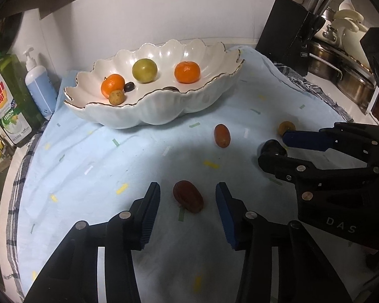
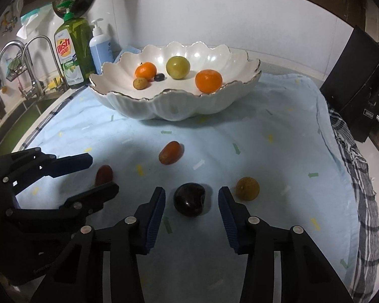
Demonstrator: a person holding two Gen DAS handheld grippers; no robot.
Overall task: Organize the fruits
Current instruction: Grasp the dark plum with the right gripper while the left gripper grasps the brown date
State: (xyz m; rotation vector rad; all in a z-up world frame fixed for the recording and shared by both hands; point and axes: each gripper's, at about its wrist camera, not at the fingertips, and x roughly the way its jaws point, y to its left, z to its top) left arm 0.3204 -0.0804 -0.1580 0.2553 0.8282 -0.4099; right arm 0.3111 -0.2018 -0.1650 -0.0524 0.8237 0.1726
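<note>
A white scalloped bowl (image 1: 161,106) (image 2: 164,106) stands at the back of the light blue cloth and holds two oranges, a green fruit, a small brown fruit and a dark grape. My left gripper (image 1: 188,194) is open around a dark red date (image 1: 188,196) lying on the cloth; from the right wrist view that gripper (image 2: 102,171) straddles the date (image 2: 104,175). My right gripper (image 2: 190,197) is open around a dark plum (image 2: 189,199); in the left wrist view it (image 1: 278,146) flanks the plum (image 1: 274,147). An orange-red date (image 1: 221,135) (image 2: 171,152) and a tan round fruit (image 1: 286,127) (image 2: 247,188) lie loose.
Dish soap (image 2: 73,53) and a blue pump bottle (image 2: 99,45) stand left of the bowl, by the sink faucets (image 2: 32,63). A black knife block (image 1: 290,35) and steel pots (image 1: 341,73) stand at the right. A checked towel (image 2: 361,176) lies under the cloth's right edge.
</note>
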